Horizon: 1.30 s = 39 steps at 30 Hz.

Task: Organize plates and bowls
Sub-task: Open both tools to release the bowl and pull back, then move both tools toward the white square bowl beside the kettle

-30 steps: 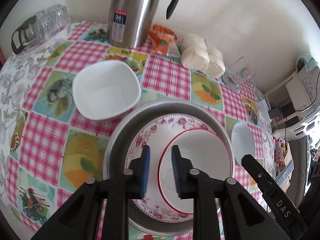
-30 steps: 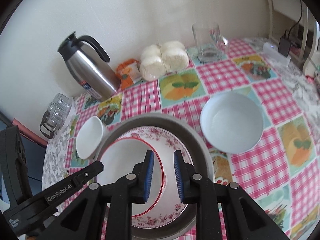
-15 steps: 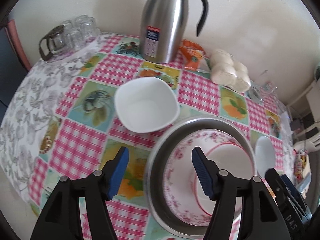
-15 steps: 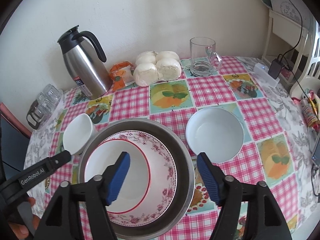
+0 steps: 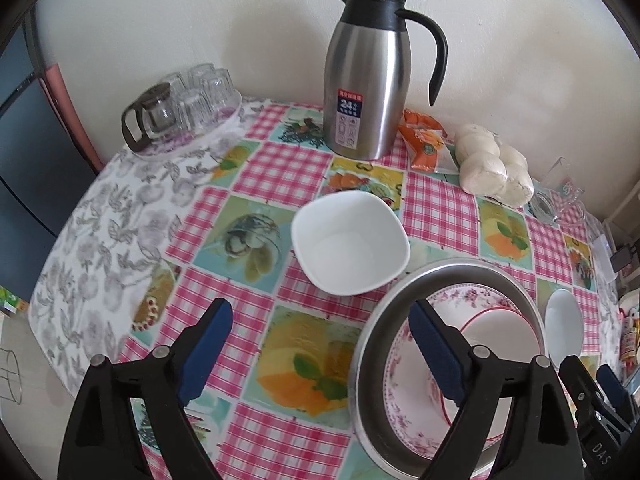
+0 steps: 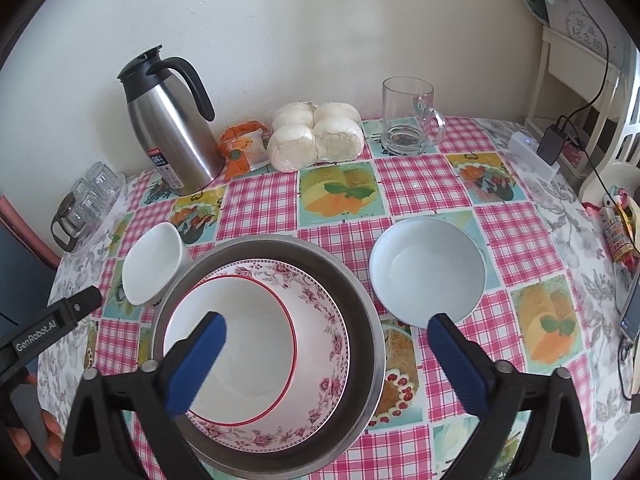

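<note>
A steel basin (image 6: 362,312) holds a pink floral plate (image 6: 324,336) with a red-rimmed white bowl (image 6: 236,340) nested in it; the basin also shows in the left wrist view (image 5: 368,344). A square white bowl (image 5: 350,242) stands left of the basin, also seen in the right wrist view (image 6: 150,264). A round white bowl (image 6: 428,270) stands right of it, small in the left wrist view (image 5: 564,328). My left gripper (image 5: 320,350) is open and empty, above the table in front of the square bowl. My right gripper (image 6: 326,364) is open and empty above the basin.
A steel thermos jug (image 5: 366,88), an orange snack packet (image 5: 426,142) and bagged white buns (image 5: 494,170) stand along the back wall. A glass mug (image 6: 408,118) is back right. Upturned glasses on a tray (image 5: 184,112) are back left. The table edge runs along the left.
Both grippers have opened wide and pulled up and back from the stacked bowl. The left gripper has also swung left, toward the square white bowl.
</note>
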{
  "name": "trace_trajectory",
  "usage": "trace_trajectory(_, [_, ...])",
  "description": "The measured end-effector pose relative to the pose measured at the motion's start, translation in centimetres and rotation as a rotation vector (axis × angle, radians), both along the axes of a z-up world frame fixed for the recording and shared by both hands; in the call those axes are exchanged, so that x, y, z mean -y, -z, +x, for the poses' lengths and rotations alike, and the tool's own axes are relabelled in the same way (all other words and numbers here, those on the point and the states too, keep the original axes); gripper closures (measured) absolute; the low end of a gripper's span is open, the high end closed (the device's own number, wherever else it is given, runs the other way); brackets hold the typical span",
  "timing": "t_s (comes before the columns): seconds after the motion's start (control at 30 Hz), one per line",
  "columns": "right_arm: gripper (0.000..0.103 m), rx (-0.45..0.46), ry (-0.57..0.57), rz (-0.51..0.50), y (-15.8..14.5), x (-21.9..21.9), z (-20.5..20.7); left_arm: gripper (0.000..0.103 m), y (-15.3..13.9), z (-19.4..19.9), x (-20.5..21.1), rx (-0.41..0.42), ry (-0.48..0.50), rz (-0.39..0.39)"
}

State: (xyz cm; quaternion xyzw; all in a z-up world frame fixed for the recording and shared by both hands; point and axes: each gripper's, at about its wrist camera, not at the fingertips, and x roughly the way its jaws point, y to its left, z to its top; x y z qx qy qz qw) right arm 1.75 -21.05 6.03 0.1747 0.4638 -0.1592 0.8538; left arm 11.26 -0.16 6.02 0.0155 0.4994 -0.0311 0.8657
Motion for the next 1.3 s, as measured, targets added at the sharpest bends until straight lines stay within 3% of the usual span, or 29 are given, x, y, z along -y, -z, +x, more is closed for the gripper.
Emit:
trace_trajectory(0.5, [0.0, 0.005, -0.015, -0.031, -0.6, -0.8, 0.0, 0.012, -1.2, -0.1, -1.7, 0.046, -0.013, 0.024])
trace_trajectory(0.93, [0.0, 0.047, -0.131, -0.078, -1.8, -6.9, 1.4, 0.012, -1.0, 1.1, -7.7, 0.023, -0.107, -0.009])
trace_trajectory(1.3, [0.0, 0.056, -0.241, -0.107, -1.2, -13.1, 3.3, 0.012, -0.5, 2.0, -11.7, 0.013, -0.156, -0.02])
